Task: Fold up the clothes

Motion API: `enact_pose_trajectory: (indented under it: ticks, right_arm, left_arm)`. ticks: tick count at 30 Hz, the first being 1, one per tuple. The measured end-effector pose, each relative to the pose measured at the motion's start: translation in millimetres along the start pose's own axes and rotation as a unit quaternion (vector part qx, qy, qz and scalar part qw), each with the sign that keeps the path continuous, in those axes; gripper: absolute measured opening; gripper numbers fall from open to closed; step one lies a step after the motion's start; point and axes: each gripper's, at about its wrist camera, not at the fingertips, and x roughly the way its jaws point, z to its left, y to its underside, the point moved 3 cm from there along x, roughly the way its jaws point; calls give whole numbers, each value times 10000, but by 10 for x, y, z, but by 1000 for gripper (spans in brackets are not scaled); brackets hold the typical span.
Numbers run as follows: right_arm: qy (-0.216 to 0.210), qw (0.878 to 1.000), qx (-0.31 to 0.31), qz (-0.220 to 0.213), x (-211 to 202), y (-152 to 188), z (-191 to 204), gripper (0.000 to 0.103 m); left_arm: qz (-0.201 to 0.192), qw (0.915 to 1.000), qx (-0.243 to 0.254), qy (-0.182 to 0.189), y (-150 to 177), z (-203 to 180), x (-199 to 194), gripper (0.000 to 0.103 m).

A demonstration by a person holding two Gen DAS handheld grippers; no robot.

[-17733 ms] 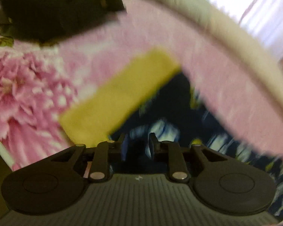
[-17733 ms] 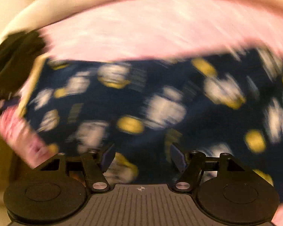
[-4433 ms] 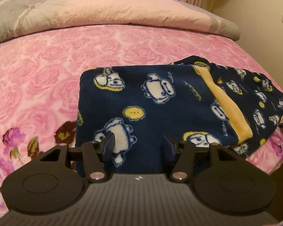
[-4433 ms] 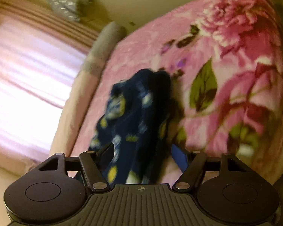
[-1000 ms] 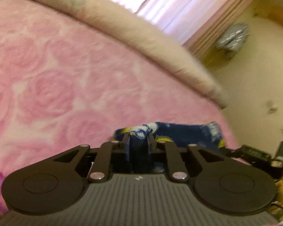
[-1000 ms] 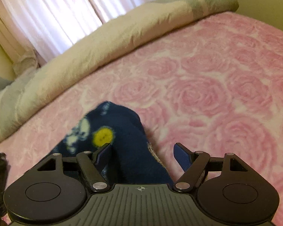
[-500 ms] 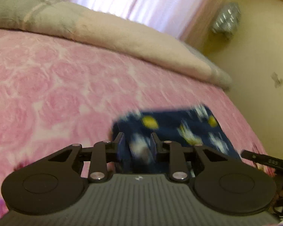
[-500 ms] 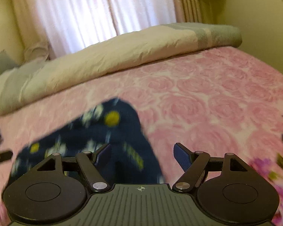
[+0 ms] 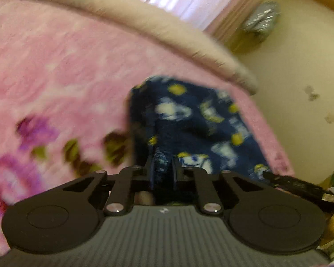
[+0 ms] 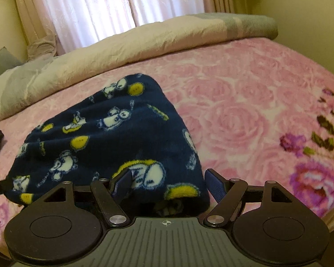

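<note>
A folded navy fleece garment (image 10: 113,138) with white cartoon figures and yellow spots lies on the pink rose bedspread (image 10: 245,102). It also shows in the left wrist view (image 9: 196,122), blurred. My left gripper (image 9: 163,166) is shut on a near edge of the garment, with navy fleece pinched between its fingers. My right gripper (image 10: 167,182) is open, its blue-padded fingers straddling the garment's near corner without closing on it.
A cream and grey duvet (image 10: 144,37) is rolled along the far side of the bed, below white curtains (image 10: 95,6). The bed's front edge is close below both grippers. A wall (image 9: 300,84) stands to the right. A black device (image 9: 300,187) shows at the right in the left wrist view.
The left gripper has swung and tilted while still holding the fleece, so the garment now reaches further up its view. The right view has steadied, and the garment has settled flatter.
</note>
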Motion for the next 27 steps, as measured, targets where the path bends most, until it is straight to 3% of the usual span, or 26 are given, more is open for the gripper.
enact_pose_trajectory:
  ticks: [4, 7, 10, 13, 17, 20, 24, 27]
  right_arm:
    - [40, 9999, 7, 100, 8, 35, -13, 76]
    - [170, 9992, -307, -186, -169, -31, 88, 76]
    - [215, 9960, -678, -532, -346, -68, 218, 76]
    - [130, 9943, -893, -567, -357, -14, 321, 76]
    - [178, 9960, -874, 63, -25, 164, 296, 76]
    - [219, 9956, -853, 326, 61, 171, 268, 76]
    - [70, 9967, -811, -3, -207, -59, 319, 76]
    - [-47, 9967, -779, -226, -267, -271, 419, 76]
  left_arm:
    - [143, 9985, 139, -514, 17, -108, -45, 23]
    - [-285, 9930, 676, -930, -101, -353, -245, 24]
    - [-495, 9931, 765, -740, -162, -478, -323, 24]
    - [-267, 9924, 978, -690, -73, -590, -134, 22]
    - [290, 9898, 931, -1035, 163, -547, 275, 17]
    - [195, 9905, 908, -1012, 106, -599, 171, 16]
    - [-90, 9933, 854, -768, -159, -695, -60, 16]
    - [-219, 9933, 889, -703, -399, -776, 17, 16]
